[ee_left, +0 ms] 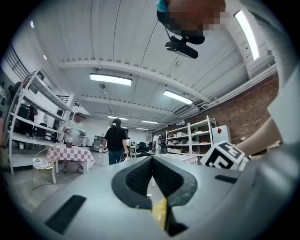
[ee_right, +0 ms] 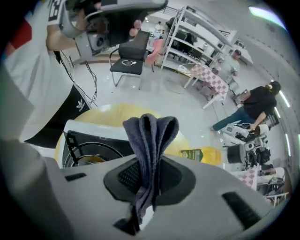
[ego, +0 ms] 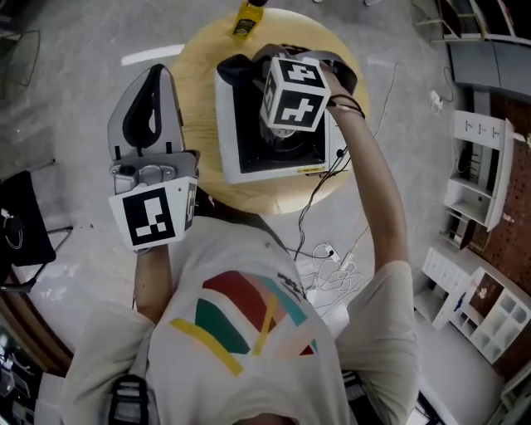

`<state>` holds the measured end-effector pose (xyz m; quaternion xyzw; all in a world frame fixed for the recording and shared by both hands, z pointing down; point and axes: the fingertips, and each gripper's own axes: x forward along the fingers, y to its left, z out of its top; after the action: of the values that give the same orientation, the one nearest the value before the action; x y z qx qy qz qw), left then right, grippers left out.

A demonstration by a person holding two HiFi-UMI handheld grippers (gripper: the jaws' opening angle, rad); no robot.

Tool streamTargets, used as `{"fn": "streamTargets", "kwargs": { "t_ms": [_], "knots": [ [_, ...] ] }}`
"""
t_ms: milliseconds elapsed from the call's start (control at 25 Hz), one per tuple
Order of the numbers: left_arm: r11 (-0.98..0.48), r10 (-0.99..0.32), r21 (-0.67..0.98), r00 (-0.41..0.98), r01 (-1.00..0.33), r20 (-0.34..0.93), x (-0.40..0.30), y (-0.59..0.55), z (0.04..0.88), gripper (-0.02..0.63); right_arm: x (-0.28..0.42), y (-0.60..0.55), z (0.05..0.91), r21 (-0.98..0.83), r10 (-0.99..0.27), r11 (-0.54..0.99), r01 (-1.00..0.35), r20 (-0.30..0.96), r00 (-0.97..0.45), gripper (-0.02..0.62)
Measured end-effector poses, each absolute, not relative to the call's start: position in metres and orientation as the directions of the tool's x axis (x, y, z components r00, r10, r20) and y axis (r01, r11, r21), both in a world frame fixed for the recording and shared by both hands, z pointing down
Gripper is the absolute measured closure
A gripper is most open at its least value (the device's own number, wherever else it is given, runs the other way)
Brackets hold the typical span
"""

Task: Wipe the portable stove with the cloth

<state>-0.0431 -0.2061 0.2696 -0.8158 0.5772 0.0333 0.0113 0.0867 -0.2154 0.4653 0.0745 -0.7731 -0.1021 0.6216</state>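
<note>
A round wooden table (ego: 195, 83) carries the white portable stove (ego: 228, 133), with a yellow bottle (ego: 245, 20) at its far edge.

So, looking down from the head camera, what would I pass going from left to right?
black chair → left claw, closed on nothing → portable stove → white shelves

Head and right-hand cameras down onto stove (ego: 249, 133); left one apparently upward.
</note>
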Motion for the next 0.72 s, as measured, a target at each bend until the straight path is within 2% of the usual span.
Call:
{"fn": "streamTargets", "kwargs": {
  "t_ms": [160,280,720],
  "knots": [
    [-0.284,-0.957,0.015,0.282,-0.959,-0.062,-0.073,-0.218,0.281,0.601,0.072,-0.23,0.491,0.131,-0.112,0.983,0.125,0.982,-0.153,0.563],
    [-0.234,-0.971,0.041,0.232,-0.971,-0.055,-0.097,-0.224,0.288,0.601,0.06,-0.231,0.503,0.08,-0.06,0.982,0.171,0.991,-0.118,0.563],
    [-0.237,-0.971,0.005,0.237,-0.971,0.007,-0.102,-0.219,0.304,0.601,0.068,-0.228,0.508,-0.083,0.092,0.973,0.217,0.995,-0.031,0.563]
  ]
}}
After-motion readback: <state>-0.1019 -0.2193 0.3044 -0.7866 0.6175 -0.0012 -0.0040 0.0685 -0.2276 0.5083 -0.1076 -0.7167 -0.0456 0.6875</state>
